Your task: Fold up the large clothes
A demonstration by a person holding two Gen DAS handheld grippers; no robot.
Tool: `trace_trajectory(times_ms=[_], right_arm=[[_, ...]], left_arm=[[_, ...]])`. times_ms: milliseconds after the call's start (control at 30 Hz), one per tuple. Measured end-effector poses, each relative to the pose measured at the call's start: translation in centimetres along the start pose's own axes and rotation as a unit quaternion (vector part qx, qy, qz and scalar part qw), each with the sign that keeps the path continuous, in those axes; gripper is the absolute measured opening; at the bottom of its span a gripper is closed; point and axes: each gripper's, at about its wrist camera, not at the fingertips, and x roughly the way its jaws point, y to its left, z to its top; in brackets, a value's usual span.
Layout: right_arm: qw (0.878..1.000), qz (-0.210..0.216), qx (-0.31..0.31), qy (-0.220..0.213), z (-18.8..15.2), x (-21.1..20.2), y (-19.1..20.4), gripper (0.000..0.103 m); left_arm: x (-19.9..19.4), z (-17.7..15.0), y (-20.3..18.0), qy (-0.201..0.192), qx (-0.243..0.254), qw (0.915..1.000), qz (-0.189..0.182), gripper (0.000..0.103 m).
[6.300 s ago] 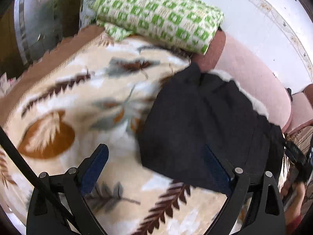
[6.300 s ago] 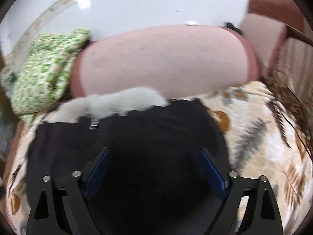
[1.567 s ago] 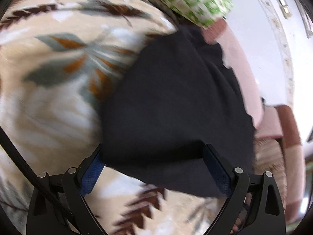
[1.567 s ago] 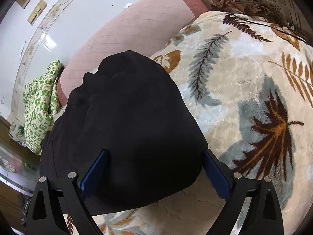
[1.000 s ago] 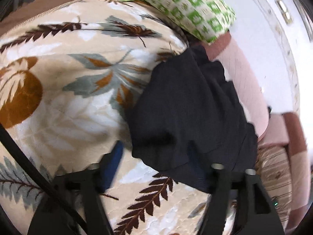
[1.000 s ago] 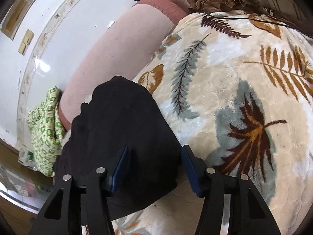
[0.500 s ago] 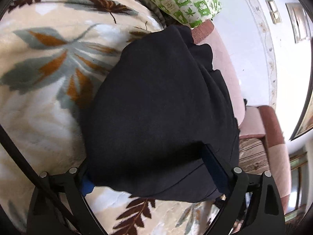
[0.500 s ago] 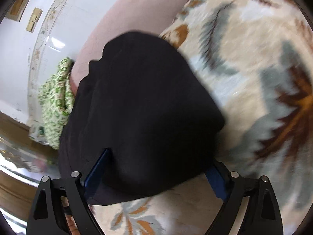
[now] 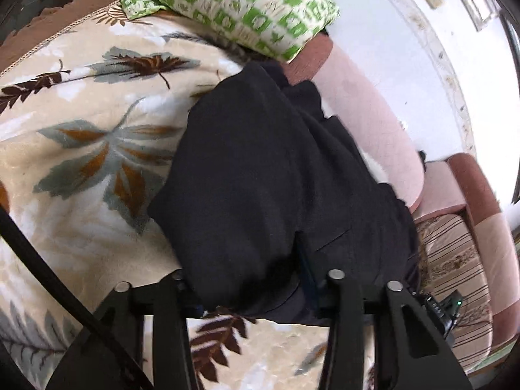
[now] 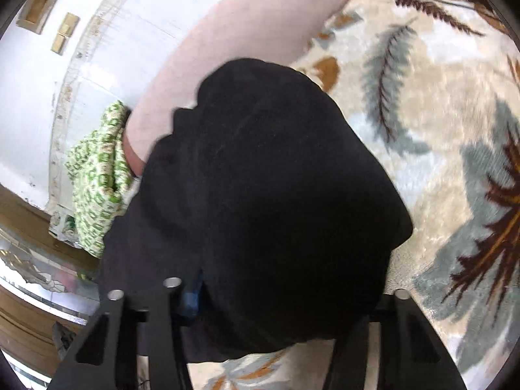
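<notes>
A black garment lies bunched on a cream blanket with a leaf pattern, its far end against the pink sofa back. My left gripper is at the garment's near edge. Its jaws are closing, and a thick fold of black cloth bulges up between them and hides the left pad. In the right wrist view the same garment fills the middle. My right gripper is closing on its near edge too. Cloth fills the gap and only a bit of the blue left pad shows.
A green checked cloth is heaped at the blanket's far end, also in the right view. A striped cushion and a small device with a green light lie to the right. A black cable crosses the left side.
Both pairs of jaws stood wide around the garment's near edge half a second ago. They have since drawn together, and the black cloth has bunched up between them.
</notes>
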Motion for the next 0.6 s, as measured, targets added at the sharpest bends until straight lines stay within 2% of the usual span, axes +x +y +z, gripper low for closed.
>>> trace_trajectory(times_ms=[233, 600], right_arm=[[1.000, 0.023, -0.015, -0.013, 0.3, -3.0, 1.0, 0.042], [0.999, 0.017, -0.043, 0.002, -0.2, -5.2, 1.2, 0.042]], left_arm=[[-2.3, -0.7, -1.6, -0.015, 0.022, 0.9995, 0.016, 0.038], [-3.6, -2.4, -1.5, -0.004, 0.039, 0.9988, 0.030, 0.037]])
